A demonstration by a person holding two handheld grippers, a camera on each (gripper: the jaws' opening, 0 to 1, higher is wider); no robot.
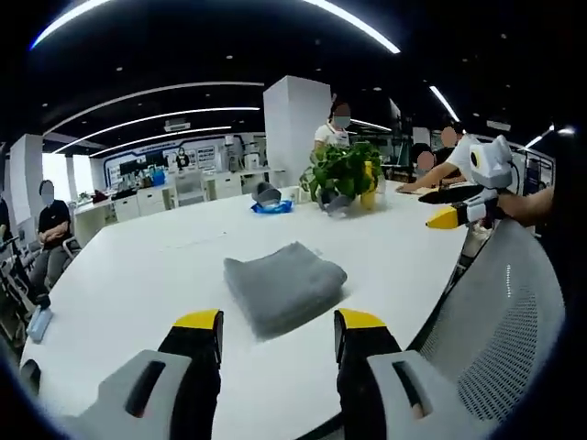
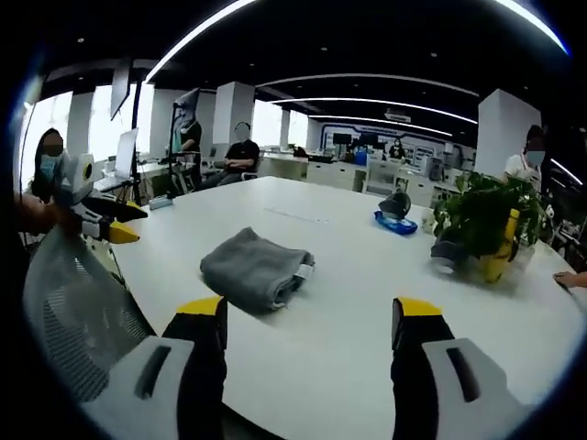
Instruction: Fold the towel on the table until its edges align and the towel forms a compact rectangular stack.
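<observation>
Sitting folded on the white table (image 1: 138, 266), the grey towel (image 1: 282, 286) already looks like a thick rectangular stack, and both grippers hang back from it, off the near edge of the table. The left gripper (image 1: 277, 335) has its yellow-tipped jaws spread wide and empty, the towel just beyond them; the right gripper (image 2: 310, 321) is wider still, nothing between its jaws, with the towel (image 2: 257, 266) ahead and to its left. My read: the folding is about done, and what remains is a check. To finish well, look along the layers for any corner poking out, nip only that corner, and draw it flush without dragging the whole stack across the table. The right gripper view gives the useful angle here: it shows the towel's open end, where the layers and a small pale tag sit slightly uneven. The left gripper view shows the smooth folded top instead, and beyond the towel a potted plant (image 1: 344, 174) and a blue item (image 1: 271, 207). Each view also catches the other gripper off to the side, over a mesh chair back (image 1: 504, 321).
</observation>
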